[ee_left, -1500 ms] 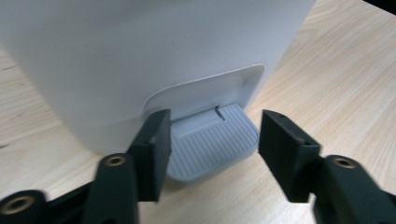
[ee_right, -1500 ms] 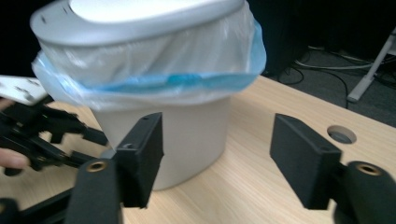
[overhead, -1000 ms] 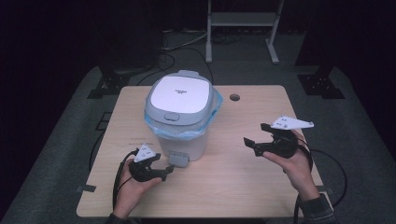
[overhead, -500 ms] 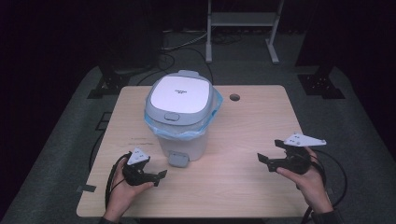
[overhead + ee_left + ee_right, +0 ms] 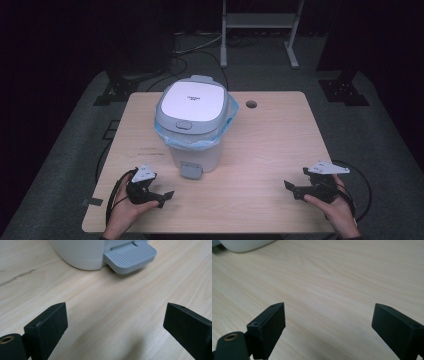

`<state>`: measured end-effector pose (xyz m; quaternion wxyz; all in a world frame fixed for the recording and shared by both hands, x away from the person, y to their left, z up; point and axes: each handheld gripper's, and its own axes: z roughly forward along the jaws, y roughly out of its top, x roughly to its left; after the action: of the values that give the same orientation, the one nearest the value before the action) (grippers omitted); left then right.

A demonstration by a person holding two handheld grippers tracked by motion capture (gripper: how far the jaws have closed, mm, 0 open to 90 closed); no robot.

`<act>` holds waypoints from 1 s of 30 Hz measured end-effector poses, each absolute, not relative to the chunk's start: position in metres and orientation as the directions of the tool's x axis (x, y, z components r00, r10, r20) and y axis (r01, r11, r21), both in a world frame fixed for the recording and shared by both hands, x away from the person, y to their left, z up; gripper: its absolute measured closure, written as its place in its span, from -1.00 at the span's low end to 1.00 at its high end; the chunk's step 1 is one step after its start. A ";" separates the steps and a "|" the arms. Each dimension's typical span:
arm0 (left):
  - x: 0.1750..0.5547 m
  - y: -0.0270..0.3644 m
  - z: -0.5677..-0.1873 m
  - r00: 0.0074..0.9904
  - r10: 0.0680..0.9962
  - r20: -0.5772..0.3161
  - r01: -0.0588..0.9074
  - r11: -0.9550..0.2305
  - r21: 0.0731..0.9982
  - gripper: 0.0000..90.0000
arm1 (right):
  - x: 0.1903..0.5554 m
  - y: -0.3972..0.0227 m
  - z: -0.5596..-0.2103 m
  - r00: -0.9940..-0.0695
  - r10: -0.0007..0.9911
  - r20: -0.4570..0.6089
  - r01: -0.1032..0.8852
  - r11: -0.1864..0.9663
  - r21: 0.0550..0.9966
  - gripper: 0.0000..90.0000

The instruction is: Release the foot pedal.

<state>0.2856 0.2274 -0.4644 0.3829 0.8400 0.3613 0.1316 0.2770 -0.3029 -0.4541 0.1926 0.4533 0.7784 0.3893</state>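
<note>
A white pedal bin (image 5: 195, 150) with a grey lid (image 5: 192, 102) and a blue liner (image 5: 230, 112) stands mid-table, lid down. Its grey pedal (image 5: 190, 170) faces the near edge. My left gripper (image 5: 162, 198) rests low at the front left, short of the pedal (image 5: 130, 256). Its jaws have just been opening and stand wide, with bare wood between them (image 5: 115, 320). At the front right, my right gripper (image 5: 291, 190) sits low over the table and points left. It is open and empty (image 5: 328, 320), with the bin's base (image 5: 244, 245) far ahead.
The light wooden table (image 5: 270, 145) has a round cable hole (image 5: 251, 104) behind the bin. Cables trail from both grippers over the front edge. A metal stand (image 5: 260, 30) is on the dark floor beyond the table.
The right gripper has come down from above the table to just over its front right part. The left gripper has drawn back from the pedal toward the front left.
</note>
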 end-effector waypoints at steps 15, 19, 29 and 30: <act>0.285 0.227 -0.473 0.740 0.670 -0.053 0.497 -0.493 0.714 -0.93 | 0.273 -0.310 -0.480 -0.503 0.864 0.033 0.598 0.321 0.735 -0.77; 0.286 0.228 -0.477 0.745 0.665 -0.050 0.499 -0.507 0.703 -0.93 | 0.274 -0.308 -0.482 -0.508 0.861 0.031 0.605 0.331 0.724 -0.77; 0.286 0.229 -0.480 0.751 0.660 -0.010 0.477 -0.533 0.699 -0.93 | 0.275 -0.308 -0.486 -0.509 0.861 0.020 0.606 0.342 0.719 -0.77; 0.286 0.228 -0.480 0.754 0.657 0.001 0.470 -0.541 0.698 -0.93 | 0.275 -0.308 -0.486 -0.509 0.861 0.019 0.605 0.342 0.719 -0.77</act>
<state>0.2857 0.2282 -0.4802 0.3526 0.8677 0.3245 0.1326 0.2746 -0.3078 -0.4860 0.1859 0.4595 0.7977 0.3435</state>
